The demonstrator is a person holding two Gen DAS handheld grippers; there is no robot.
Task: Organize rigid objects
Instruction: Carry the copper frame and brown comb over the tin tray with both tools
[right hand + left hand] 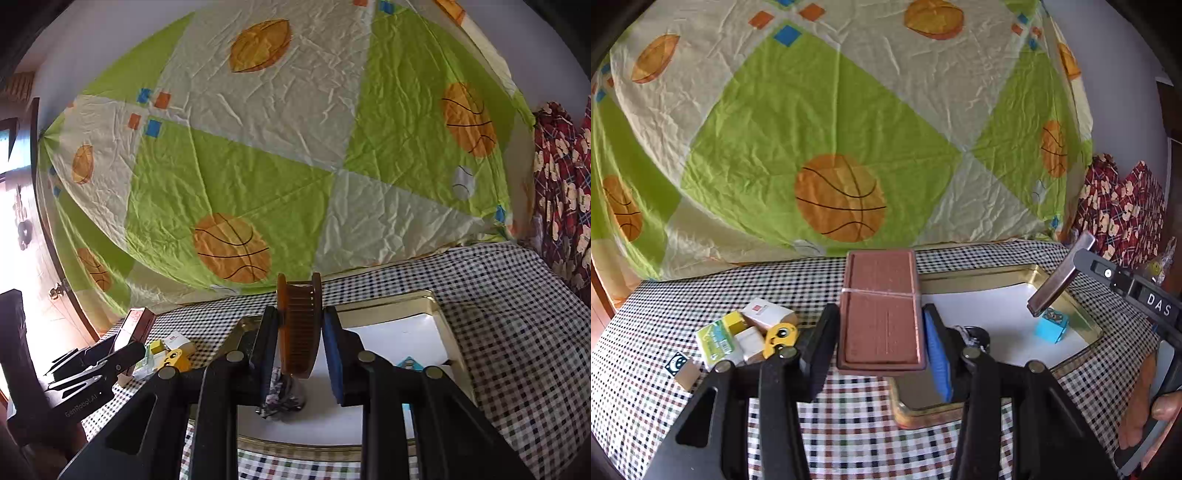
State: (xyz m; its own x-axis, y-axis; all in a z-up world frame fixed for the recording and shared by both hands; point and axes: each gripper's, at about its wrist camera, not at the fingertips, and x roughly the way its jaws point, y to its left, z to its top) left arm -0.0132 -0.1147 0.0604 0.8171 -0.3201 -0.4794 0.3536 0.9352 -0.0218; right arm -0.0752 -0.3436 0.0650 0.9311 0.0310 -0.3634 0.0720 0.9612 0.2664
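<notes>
Left gripper (881, 332) jaws clamp a brown flat case (881, 310), long axis pointing forward, over the bench beside the gold tray (1015, 275). Right gripper (299, 332) jaws grip an amber comb (298, 328) above the tray (428, 299), which lies directly below; right hand is nearer.

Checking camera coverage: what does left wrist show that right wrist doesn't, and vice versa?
Left wrist only: the panda-face block on the checked tablecloth, and a hand on the right gripper's handle.

Right wrist only: the doorway at the left, and the amber comb seen between the right gripper jaws.

Both: the gold tray, the blue block, the small-item pile, and the reddish-brown case clamped in the left gripper.
</notes>
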